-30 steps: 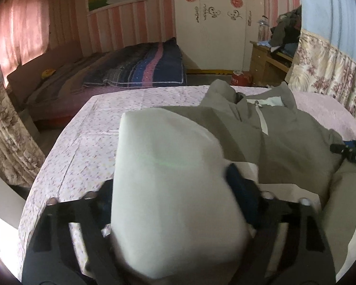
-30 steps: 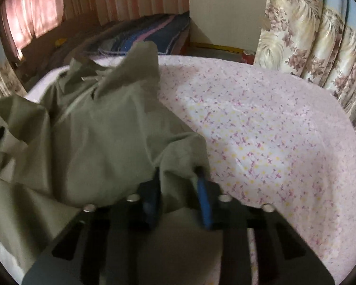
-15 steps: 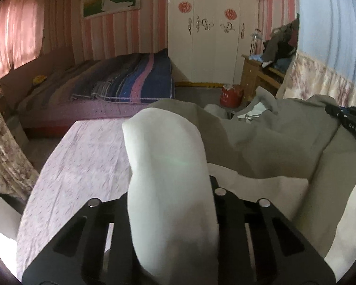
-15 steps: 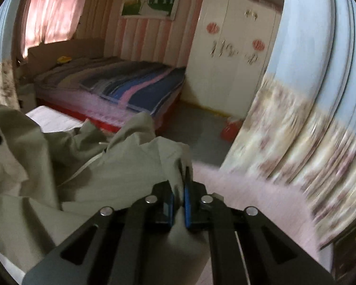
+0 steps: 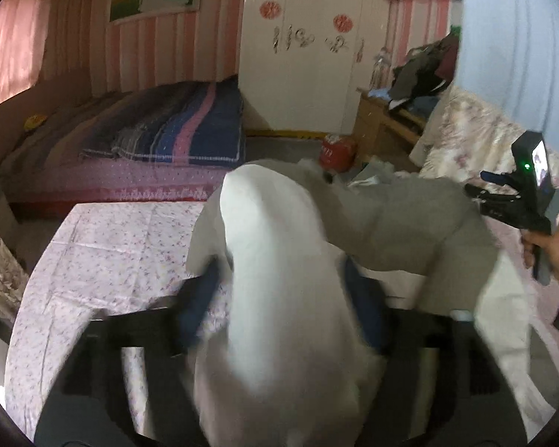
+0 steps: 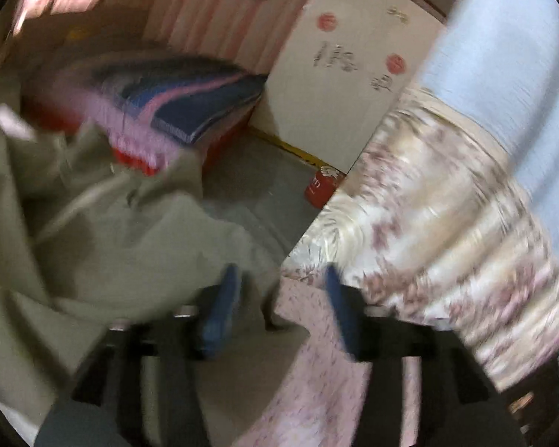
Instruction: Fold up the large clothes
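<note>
The left gripper [image 5: 279,298] has just been opening; its blue fingers [image 5: 199,305] stand wide apart with a pale fold of the jacket [image 5: 402,223] draped between them, and I cannot tell if they still press on it. The right gripper [image 6: 279,309] has just been opening too and has let go: the olive cloth lies just to the left of its fingers. The jacket is heaped on the flowered bedsheet [image 5: 104,260], near its far edge.
</note>
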Available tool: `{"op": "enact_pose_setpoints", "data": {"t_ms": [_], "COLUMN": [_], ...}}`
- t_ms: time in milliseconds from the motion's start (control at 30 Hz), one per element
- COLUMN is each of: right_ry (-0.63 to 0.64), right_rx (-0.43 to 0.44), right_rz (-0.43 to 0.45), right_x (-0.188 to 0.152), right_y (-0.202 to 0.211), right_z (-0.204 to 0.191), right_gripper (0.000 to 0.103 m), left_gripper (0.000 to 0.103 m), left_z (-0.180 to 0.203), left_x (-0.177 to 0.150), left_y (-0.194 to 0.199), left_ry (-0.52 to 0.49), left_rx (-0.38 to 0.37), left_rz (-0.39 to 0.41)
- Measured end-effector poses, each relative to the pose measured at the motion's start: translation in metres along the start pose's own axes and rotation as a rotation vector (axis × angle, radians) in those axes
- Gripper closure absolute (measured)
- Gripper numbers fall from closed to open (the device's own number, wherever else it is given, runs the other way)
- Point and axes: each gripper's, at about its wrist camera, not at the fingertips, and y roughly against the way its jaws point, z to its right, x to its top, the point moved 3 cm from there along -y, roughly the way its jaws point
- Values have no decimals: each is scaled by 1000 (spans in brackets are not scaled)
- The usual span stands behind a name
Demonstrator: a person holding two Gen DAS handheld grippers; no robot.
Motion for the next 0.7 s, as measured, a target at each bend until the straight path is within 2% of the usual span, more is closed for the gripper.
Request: {"op": "enact_pose_setpoints", "data": {"t_ms": [67, 133, 200, 333, 433, 500, 700], "right_ry": [-85, -156, -203, -189, -209, -214, -241], "right_rx": [20, 86, 107, 175, 234, 263, 295], "right_rz": [22, 14, 11, -8, 1, 25, -10], "right_x": [-9, -25, -44, -98, -133, -153, -201], "right_y": [28, 57, 89, 156, 201, 228, 265], "right_z": [11, 16, 20, 9, 3, 0, -23], "right_gripper": [38, 38, 36, 35, 25, 24, 24], "left_gripper": [17, 15, 14, 11, 9, 9, 7], "left_z": [-4, -9, -17, -40, -48, -50, -42], "left_x": [-5, -14, -28, -78, -117, -138, -181], "left_y": [25, 45, 67, 103, 119, 127, 139], "left_ry": [-3, 9, 17, 33, 35, 27, 65], "left_rx": [24, 37, 84, 163, 189, 210, 151], "left_rz": [17, 10, 7, -16, -43, -68, -102]}}
